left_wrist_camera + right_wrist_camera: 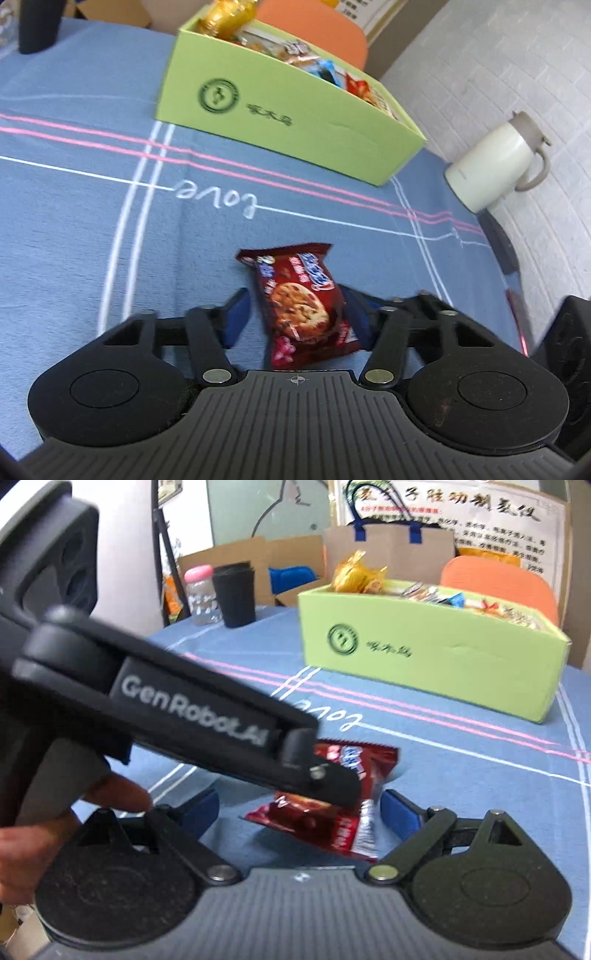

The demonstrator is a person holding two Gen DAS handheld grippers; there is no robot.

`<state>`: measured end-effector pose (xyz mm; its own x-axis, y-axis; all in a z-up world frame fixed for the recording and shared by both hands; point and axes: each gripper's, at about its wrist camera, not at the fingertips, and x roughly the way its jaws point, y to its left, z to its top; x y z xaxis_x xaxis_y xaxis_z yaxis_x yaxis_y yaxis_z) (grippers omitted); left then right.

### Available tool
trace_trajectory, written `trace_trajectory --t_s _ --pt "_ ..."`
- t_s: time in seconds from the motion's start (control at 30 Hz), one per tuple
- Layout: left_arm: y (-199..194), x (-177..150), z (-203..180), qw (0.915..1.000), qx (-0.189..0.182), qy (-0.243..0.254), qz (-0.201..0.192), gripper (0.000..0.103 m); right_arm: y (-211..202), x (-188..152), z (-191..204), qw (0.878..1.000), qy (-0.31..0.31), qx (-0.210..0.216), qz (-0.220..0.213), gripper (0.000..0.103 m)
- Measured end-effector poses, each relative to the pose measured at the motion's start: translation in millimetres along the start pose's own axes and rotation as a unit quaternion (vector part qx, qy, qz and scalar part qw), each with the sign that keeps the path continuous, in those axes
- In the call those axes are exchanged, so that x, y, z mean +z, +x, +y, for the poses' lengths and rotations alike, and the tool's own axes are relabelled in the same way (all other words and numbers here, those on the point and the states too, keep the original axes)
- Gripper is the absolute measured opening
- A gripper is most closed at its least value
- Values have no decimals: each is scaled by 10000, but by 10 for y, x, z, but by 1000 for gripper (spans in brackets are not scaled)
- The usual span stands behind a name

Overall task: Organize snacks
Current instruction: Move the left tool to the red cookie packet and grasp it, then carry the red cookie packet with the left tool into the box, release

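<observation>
Between the blue pads of the left gripper, in the left wrist view, lies a red cookie packet on the blue tablecloth. The jaws stand narrow around it; the right-hand pad touches the wrapper, while a sliver of cloth shows at the other pad, so a firm pinch cannot be confirmed. Beyond sits the green box, already holding other snacks, and a white jug stands off to the right.

From the right wrist view, the right gripper hangs wide, holding nothing, just behind the same packet, with the left gripper's arm crossing above it. The pick-up appears under way; next the packet likely needs a secure squeeze, a lift, and carrying over the box's wall.
</observation>
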<state>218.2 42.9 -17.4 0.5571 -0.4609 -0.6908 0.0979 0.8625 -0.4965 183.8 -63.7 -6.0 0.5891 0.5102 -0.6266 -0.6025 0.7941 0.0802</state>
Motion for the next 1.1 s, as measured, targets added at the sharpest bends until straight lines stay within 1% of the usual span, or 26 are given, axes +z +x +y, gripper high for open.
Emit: trace_trajectory --t_s 0.03,0.07,0.13,0.2,0.33,0.4,0.5,0.6,0.7,0.77,0.87,0.97,1.03,1.07,1.1 --pt "-2 -4 -9 10000 69 54 -36 20 4 9 21 9999 -102 -19 -8 94" --pt "2 -4 -9 9998 126 116 -47 17 4 5 35 9998 -217 -30 2 93" --pt "-14 10 26 9999 114 7 -69 13 -53 9 60 9995 -318 -77 -40 85" --pt "-52 47 14 9998 95 -36 -174 12 -125 30 45 9996 -226 -25 -157 86" --pt "-112 223 -148 9990 12 210 -391 13 -171 197 -4 9983 -217 -244 -480 92" --pt "-94 331 -218 9985 49 284 -458 13 -143 287 -67 9977 -177 -320 -568 92" --pt "-40 494 -273 9985 -15 272 -477 14 -125 444 -165 9960 -233 -458 -737 92" --pt "-33 755 -341 9976 -239 258 -601 16 -138 684 -292 9925 -403 -614 -980 92" --pt "-16 1135 -478 9950 -358 396 -840 17 -83 1006 -500 9875 -570 -802 -1229 92" --pt "56 1415 -569 9934 -429 474 -952 18 -13 1228 -692 9856 -609 -852 -1325 92" --pt "251 1836 -632 9930 -430 523 -972 18 181 1516 -982 9856 -632 -910 -1279 92" --pt "561 2168 -590 9950 -450 423 -779 19 468 1689 -1257 9886 -549 -903 -1076 92" --pt "783 2290 -528 9967 -359 354 -631 20 667 1722 -1417 9921 -391 -791 -894 92" --pt "883 2321 -502 9971 -307 373 -582 25 765 1716 -1490 9937 -308 -730 -798 92" --pt "974 2347 -470 9976 -252 378 -522 26 858 1705 -1542 9944 -257 -710 -735 92"
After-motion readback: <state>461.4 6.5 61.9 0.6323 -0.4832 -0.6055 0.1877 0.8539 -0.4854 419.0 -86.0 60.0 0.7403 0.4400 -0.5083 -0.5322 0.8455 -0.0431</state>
